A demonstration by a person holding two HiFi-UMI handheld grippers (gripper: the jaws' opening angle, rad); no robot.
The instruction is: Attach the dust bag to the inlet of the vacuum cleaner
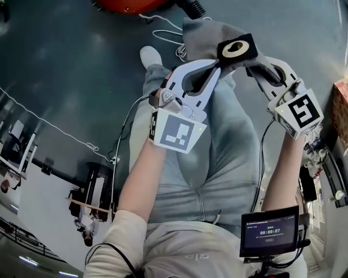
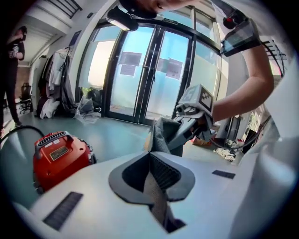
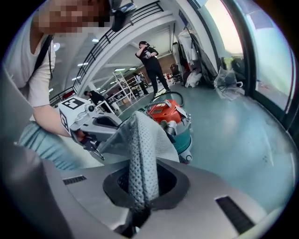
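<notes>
Head view: the dust bag (image 1: 198,32), grey fabric with a black card collar (image 1: 237,49) round its hole, hangs in the air above the person's legs. The left gripper (image 1: 216,69) and the right gripper (image 1: 254,64) grip it from opposite sides, each just beside the collar. The red vacuum cleaner (image 1: 128,4) stands on the floor (image 1: 65,65), well apart from the bag.

Left gripper view: the jaws are pressed together on a fold of the bag's woven fabric. The vacuum cleaner stands on the floor off to the left.

Right gripper view: the jaws are pinched on a ridge of dimpled fabric, which rises from between them. The vacuum cleaner stands on the floor behind it.

The bag looks light, soft and floppy, and the collar is likely its only stiff part. Holds close to the collar should steer the hole best. The bag hangs flat, so it is probably empty. No view shows the inlet.
</notes>
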